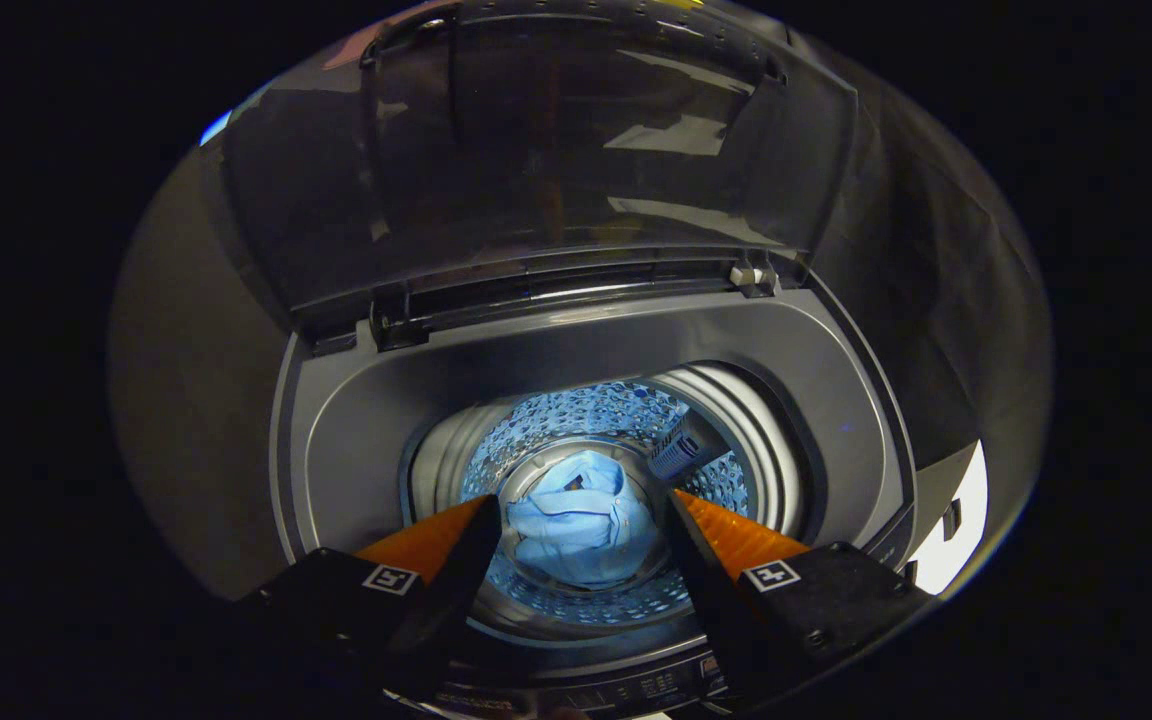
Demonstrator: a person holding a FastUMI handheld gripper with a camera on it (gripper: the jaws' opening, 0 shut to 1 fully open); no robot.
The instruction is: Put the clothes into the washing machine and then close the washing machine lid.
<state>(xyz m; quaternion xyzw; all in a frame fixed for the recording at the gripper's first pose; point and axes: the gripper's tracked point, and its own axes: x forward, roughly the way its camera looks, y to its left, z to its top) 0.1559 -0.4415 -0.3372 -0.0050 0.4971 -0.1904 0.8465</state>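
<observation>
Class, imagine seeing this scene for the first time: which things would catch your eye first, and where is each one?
The lit drum of the top-loading washing machine stands out, with a crumpled light blue garment lying at its bottom. The dark transparent lid stands raised behind the opening. The hand-held gripper hangs open above the drum, the garment showing between its fingers.

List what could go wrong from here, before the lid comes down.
1. The gripper hangs open above the drum, so swinging the raised lid down now might catch its fingers.
2. The light blue garment lies bunched at the drum's bottom; if more clothes remain outside, closing now would be premature.
</observation>
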